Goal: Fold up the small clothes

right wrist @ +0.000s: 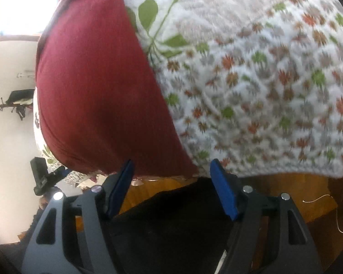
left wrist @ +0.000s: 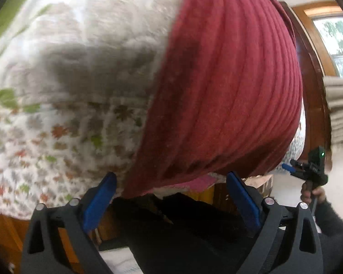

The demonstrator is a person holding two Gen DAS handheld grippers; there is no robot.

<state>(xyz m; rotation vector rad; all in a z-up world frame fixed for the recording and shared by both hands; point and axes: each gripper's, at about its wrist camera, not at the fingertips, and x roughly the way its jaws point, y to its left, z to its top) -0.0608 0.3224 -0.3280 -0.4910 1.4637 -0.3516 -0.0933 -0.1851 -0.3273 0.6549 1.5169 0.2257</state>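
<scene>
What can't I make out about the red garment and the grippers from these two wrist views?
- Red garment: its far end is cut off by the top edge in both views, so its type is unclear.
- Quilt: print motion-blurred in both.
- Left gripper and right gripper: open; whether the fingers touch the hem is unclear.

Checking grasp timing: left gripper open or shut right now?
Open. The left gripper has its blue pads wide apart with nothing between them; the red garment hem lies just beyond, ungripped.
</scene>
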